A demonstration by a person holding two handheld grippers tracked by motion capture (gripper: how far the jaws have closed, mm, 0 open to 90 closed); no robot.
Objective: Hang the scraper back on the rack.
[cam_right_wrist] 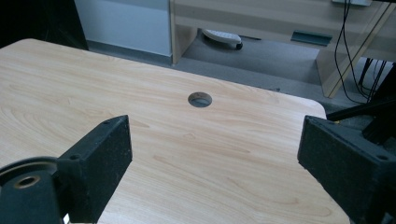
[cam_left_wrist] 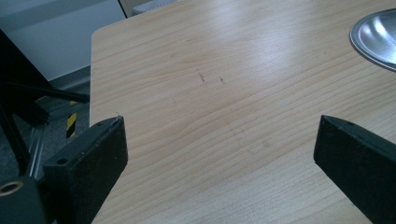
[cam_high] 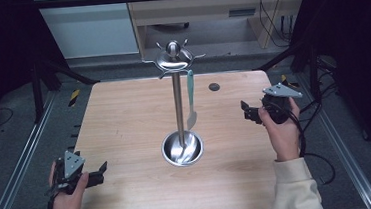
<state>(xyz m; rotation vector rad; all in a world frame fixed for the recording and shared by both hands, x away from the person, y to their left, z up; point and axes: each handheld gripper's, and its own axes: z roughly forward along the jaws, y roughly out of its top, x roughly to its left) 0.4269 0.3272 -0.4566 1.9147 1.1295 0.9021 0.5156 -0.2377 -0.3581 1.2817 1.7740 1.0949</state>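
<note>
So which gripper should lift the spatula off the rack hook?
Right, probably. The spatula hangs on the stand's right side, nearer the right gripper, whose jaws are open and empty. The left gripper sits low, farther off.

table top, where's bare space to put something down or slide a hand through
The table is bare left of the utensil stand, out to the left gripper. The right side is bare between the stand's round base and the right gripper, apart from a small cable hole. The centre is crowded: the pole, the base and a hanging spatula.
</note>
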